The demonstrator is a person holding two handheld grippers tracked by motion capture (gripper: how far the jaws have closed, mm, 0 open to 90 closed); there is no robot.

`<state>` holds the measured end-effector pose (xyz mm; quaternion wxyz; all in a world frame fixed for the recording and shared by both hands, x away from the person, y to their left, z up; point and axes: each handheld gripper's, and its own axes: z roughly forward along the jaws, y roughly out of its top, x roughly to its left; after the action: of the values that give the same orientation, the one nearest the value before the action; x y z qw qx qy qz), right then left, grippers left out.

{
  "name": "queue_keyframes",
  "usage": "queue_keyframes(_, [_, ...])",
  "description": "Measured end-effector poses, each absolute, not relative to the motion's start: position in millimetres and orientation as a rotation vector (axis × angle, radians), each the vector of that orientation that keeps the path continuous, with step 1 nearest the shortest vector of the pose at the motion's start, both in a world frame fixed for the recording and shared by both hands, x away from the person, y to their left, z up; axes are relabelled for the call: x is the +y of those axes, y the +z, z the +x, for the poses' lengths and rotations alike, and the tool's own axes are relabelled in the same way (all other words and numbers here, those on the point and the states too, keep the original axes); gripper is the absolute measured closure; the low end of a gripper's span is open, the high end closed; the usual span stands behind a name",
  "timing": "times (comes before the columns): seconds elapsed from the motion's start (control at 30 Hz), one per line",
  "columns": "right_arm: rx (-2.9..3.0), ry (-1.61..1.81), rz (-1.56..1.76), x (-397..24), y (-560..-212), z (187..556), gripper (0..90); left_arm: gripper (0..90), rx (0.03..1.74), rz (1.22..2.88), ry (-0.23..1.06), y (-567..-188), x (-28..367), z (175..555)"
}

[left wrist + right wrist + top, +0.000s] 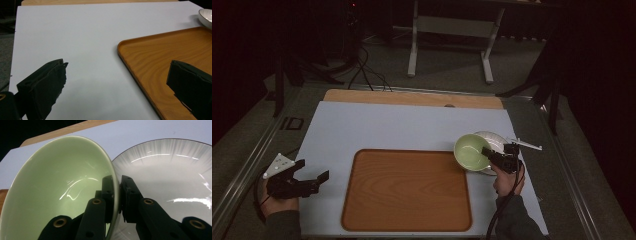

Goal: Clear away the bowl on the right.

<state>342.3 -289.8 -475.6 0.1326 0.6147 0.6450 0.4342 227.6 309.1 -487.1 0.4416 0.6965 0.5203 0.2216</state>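
High view: dim room, pale mat (377,127) on the table, wooden tray (407,190) at lower centre — right gripper (490,154) clamps the green bowl (469,150) at right. Left gripper view: left gripper (116,82) gapes over the mat, nothing held. Right gripper view: bowl's rim pinched, tilted against a white plate (170,170).

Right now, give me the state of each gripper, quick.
Left gripper: open, holding nothing, beside the tray.
Right gripper: closed on the rim of the green bowl, tilted over the white plate.
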Motion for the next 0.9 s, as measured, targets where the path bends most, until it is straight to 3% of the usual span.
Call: queue_keyframes(0.9, [1.929, 1.296, 1.755, -271.1, -473.1, 338.1, 81.9, 2.6, 1.304, 1.711, 0.541, -487.2, 311.0, 227.1])
